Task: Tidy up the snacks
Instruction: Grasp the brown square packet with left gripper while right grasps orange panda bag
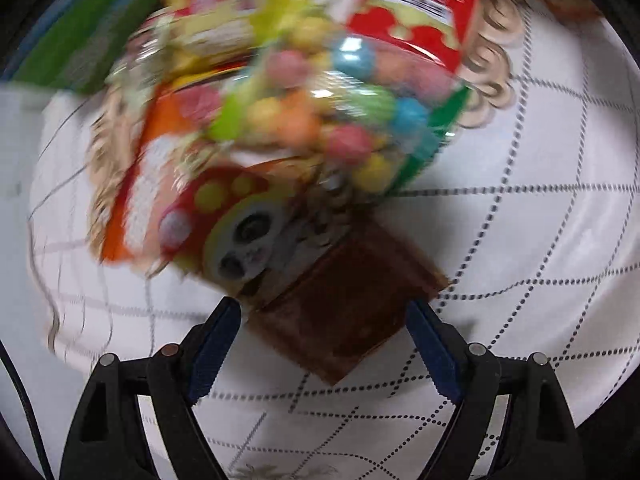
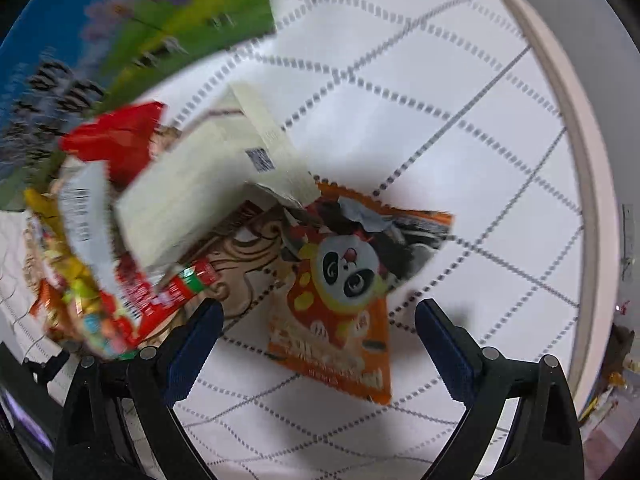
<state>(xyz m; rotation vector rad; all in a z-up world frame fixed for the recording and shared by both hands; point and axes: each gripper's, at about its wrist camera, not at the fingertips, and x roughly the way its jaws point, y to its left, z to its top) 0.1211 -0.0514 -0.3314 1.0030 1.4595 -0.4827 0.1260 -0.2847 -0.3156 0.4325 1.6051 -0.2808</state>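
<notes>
While both claws gape empty, left claw [image 1: 325, 322] view alone shows candy-ball bag [image 1: 336, 120]; right claw [image 2: 319, 322] view, cream box [image 2: 192, 184].

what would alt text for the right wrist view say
An open right hand-held gripper hovers over an orange panda snack packet lying on a white quilted surface. To the left, a blurred heap holds a cream box, a red wrapper and other colourful snacks.

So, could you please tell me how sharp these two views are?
Left wrist view: snack pile heavily motion-smeared, the left gripper itself crisp. Right wrist view: sharper, panda packet readable, pale box and left-hand snacks smeared.
</notes>
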